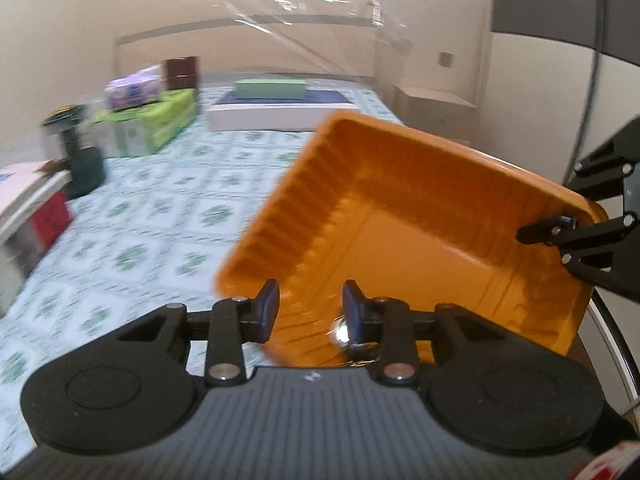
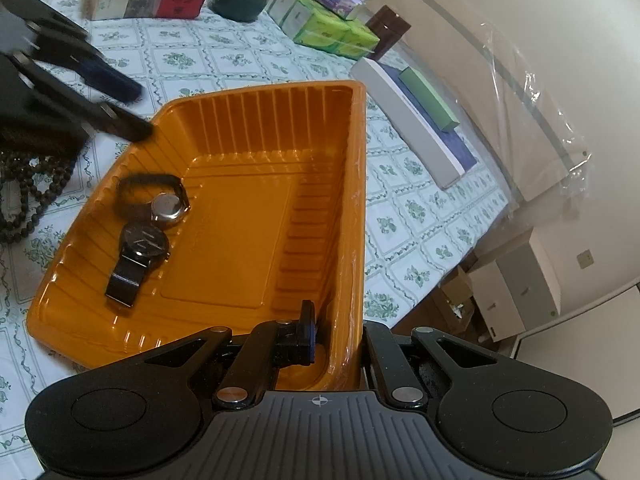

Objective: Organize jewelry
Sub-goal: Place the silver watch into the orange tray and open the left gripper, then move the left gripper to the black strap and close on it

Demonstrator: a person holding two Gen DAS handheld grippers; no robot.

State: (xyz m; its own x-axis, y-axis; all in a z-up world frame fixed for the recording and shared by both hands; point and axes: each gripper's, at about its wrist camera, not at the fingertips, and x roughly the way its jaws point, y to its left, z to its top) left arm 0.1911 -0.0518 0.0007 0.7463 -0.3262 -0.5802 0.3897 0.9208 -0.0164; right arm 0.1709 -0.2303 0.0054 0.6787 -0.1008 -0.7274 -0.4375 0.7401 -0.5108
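Right wrist view: the right gripper (image 2: 336,336) angles downward, jaws clamped on the near rim of the ribbed orange plastic tray (image 2: 256,120), whose long axis runs away from the camera. Two wristwatches, a dark-faced one (image 2: 138,254) and a silver-backed one (image 2: 166,204), lie inside at its left. The left gripper (image 2: 136,110) hovers over the tray's far-left corner, jaws parted and empty, with brown bead strands (image 2: 32,192) on the floral cloth (image 2: 224,60) beside it.

Each tool (image 1: 310,310) is matte black with a ribbed grey body, silver pivot screws and dark blue fingertips (image 2: 306,332).
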